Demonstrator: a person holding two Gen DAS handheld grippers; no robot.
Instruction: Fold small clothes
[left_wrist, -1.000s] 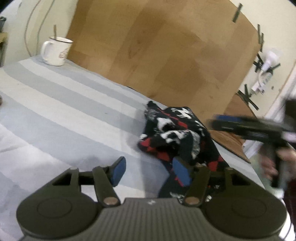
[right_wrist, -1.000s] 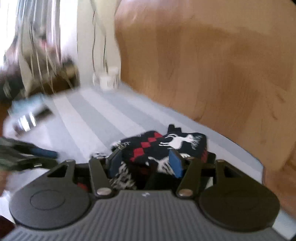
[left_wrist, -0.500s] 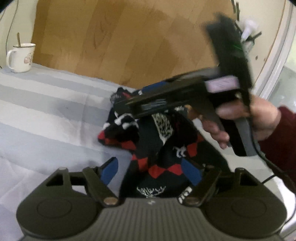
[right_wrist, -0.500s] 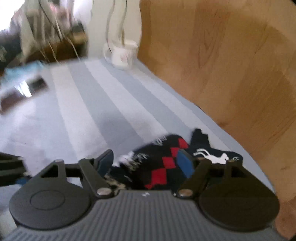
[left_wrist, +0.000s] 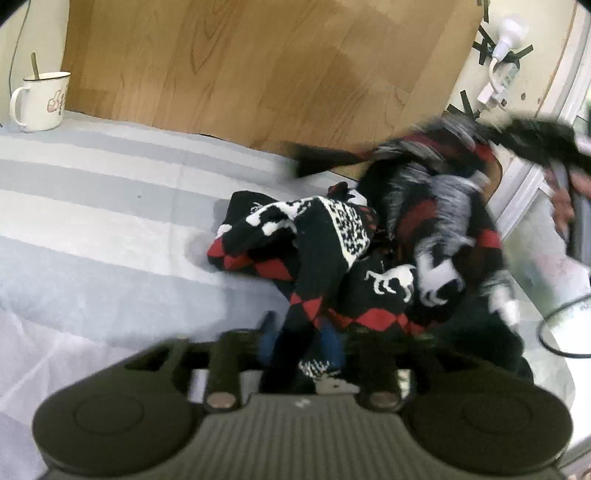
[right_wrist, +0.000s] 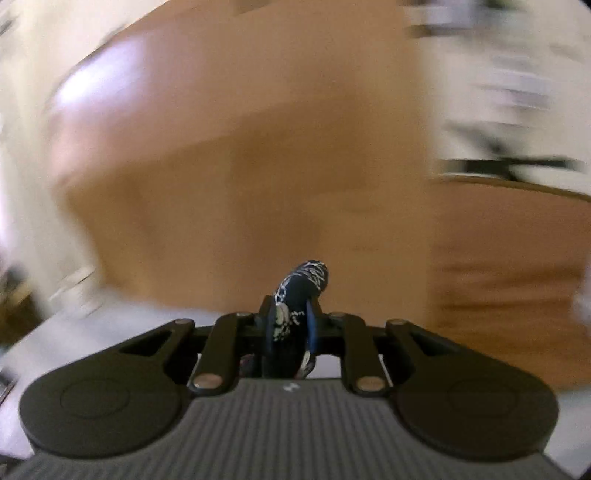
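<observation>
A black, red and white patterned knit garment (left_wrist: 343, 254) lies bunched on the grey-striped bedcover (left_wrist: 92, 221). My left gripper (left_wrist: 299, 339) is shut on a strip of the garment at its near edge. In the left wrist view the garment's right part is lifted and blurred toward the upper right, where the right gripper's body (left_wrist: 535, 136) shows dark and smeared. In the right wrist view my right gripper (right_wrist: 291, 325) is shut on a fold of the same garment (right_wrist: 301, 288), held up in front of a wooden board.
A white enamel mug (left_wrist: 38, 101) with a spoon stands at the far left of the bedcover. A wooden board (left_wrist: 258, 74) leans behind the bed. A wall socket with plugs (left_wrist: 502, 70) is at the upper right. A round white rim (left_wrist: 565, 328) sits at the right.
Both grippers have closed on the garment. The right gripper has swung up and away to the right, pulling part of the garment off the bed; its view is now motion-blurred.
</observation>
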